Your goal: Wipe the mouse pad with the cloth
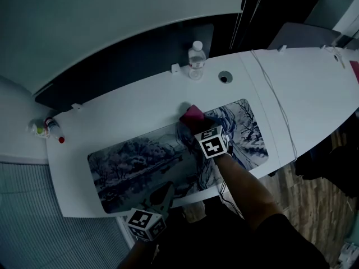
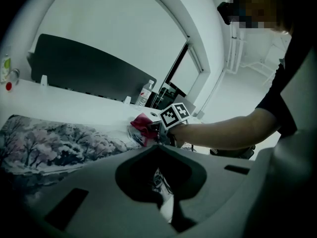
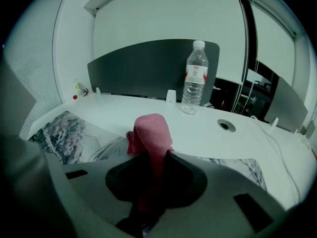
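Right gripper (image 3: 148, 165) jaws clamp the bunched cloth (image 3: 148, 130), soft, light & floppy, at the far edge of the mouse pad (image 1: 129, 161); pad's thin, prob. slides; left gripper (image 2: 164, 195) jaws, nearly together, seem to pinch its near edge.

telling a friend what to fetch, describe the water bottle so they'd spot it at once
On the long white desk, look along the far edge by the dark back panel. The water bottle stands upright there, left of the round cable hole: the only tall clear thing, white cap, red label.
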Demonstrator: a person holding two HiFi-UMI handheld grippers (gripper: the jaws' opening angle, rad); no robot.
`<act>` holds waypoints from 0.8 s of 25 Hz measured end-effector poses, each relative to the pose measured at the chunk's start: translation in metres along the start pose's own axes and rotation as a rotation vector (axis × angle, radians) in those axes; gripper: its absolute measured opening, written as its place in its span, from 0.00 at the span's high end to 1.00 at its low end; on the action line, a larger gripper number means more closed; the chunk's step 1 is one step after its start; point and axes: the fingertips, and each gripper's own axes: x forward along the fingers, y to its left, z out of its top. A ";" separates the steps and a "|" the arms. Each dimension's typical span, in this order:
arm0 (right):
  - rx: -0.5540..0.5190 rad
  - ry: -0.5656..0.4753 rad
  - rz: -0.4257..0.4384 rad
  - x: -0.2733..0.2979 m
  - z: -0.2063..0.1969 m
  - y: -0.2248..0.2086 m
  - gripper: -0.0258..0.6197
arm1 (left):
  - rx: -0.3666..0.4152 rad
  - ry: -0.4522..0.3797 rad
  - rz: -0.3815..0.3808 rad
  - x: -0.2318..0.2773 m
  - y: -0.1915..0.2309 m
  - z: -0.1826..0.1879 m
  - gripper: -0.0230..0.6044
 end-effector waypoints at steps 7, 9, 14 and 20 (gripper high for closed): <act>0.053 0.014 -0.067 -0.020 -0.025 -0.083 0.83 | 0.023 -0.009 -0.032 0.042 -0.031 0.010 0.96; 0.071 0.017 -0.080 -0.024 -0.030 -0.104 0.83 | 0.025 -0.010 -0.036 0.051 -0.038 0.011 0.96; 0.092 0.019 -0.108 -0.034 -0.039 -0.145 0.83 | 0.032 -0.003 -0.034 0.066 -0.053 0.011 0.96; 0.119 0.021 -0.133 -0.043 -0.048 -0.181 0.83 | 0.038 -0.012 -0.017 0.076 -0.068 0.013 0.96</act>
